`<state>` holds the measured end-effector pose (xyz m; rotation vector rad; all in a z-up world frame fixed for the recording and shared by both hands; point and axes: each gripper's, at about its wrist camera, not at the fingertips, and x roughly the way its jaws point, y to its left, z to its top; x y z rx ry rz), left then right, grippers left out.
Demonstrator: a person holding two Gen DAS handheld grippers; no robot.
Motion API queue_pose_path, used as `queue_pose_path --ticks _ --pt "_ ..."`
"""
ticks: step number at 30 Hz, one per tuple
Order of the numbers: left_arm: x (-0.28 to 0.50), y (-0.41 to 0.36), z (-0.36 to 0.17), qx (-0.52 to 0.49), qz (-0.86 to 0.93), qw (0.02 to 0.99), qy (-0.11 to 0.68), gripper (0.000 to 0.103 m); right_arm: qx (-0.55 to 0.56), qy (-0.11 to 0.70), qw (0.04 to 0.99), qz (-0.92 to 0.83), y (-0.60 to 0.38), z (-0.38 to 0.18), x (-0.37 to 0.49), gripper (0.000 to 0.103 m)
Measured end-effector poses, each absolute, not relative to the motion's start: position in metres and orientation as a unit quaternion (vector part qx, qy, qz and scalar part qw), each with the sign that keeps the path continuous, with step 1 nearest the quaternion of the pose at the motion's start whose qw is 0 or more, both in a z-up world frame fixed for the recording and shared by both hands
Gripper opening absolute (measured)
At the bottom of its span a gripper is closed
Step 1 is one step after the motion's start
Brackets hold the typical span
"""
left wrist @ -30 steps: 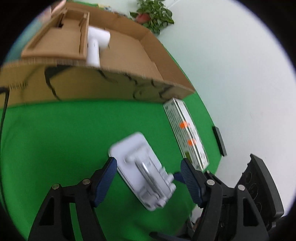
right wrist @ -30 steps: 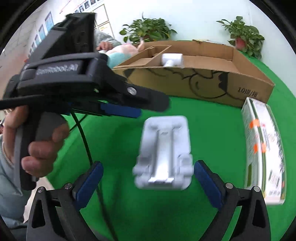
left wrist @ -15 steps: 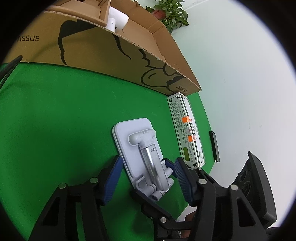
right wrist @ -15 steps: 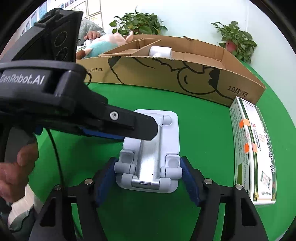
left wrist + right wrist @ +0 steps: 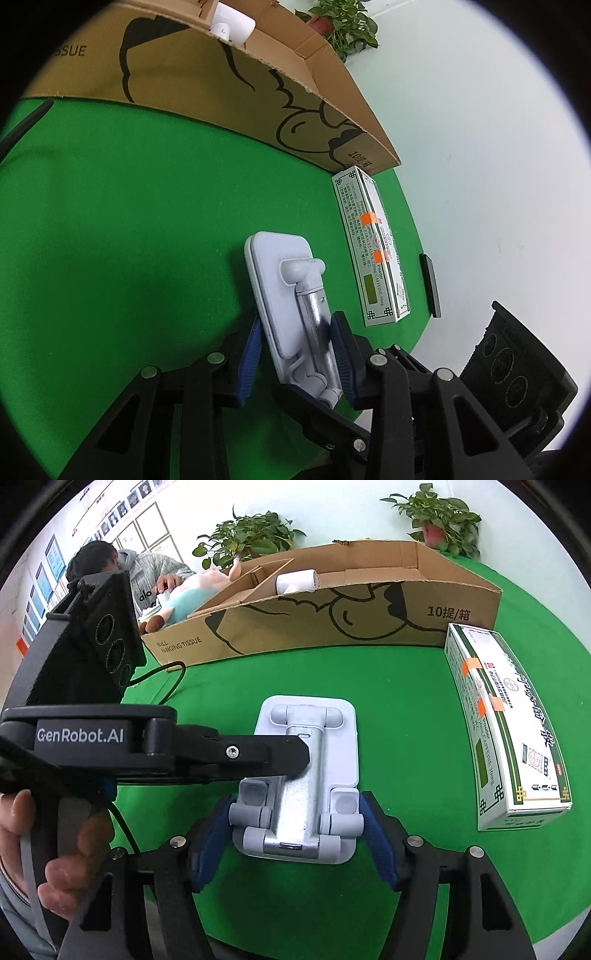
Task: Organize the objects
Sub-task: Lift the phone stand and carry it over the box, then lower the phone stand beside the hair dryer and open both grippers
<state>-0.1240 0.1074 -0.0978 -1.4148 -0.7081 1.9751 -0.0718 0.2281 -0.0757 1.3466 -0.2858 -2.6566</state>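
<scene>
Your left hand-held gripper (image 5: 297, 349) and right hand-held gripper (image 5: 295, 825) both clamp the phone stand (image 5: 308, 779), flat on the tabletop (image 5: 129, 221).

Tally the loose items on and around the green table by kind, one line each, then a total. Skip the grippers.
Folding phone stand: 1
Medicine box: 1
Cardboard box: 1
White device in the cardboard box: 1
Plush toy: 1
Potted plants: 2
Total: 7
</scene>
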Motion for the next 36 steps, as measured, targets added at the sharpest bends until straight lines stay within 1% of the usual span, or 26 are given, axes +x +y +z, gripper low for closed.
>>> queue_pose_path --ticks 4,8,16,22,30,36 --pt "-0.123 0.108 -0.084 -0.518 0.757 0.304 -0.258 0.031 0.443 -0.098 0.071 -0.888 0.225 -0.074 -0.076 0.064" --pt "-0.125 0.107 -0.053 -0.486 0.779 0.313 -0.243 0.030 0.415 -0.089 0.063 -0.903 0.222 -0.056 -0.078 0.064" --pt "-0.154 0.113 0.028 -0.420 0.824 0.326 -0.193 0.029 0.338 -0.073 0.057 -0.937 0.224 0.007 -0.098 0.064" --pt "-0.191 0.117 0.064 -0.402 0.833 0.329 -0.189 0.029 0.312 -0.063 0.054 -0.946 0.234 0.050 -0.133 0.064" --pt "-0.235 0.105 0.074 -0.422 0.829 0.315 -0.188 0.030 0.336 -0.061 0.070 -0.937 0.248 0.076 -0.200 0.064" --pt "-0.276 0.095 0.039 -0.465 0.810 0.285 -0.216 0.029 0.389 -0.073 0.097 -0.913 0.256 0.056 -0.255 0.064"
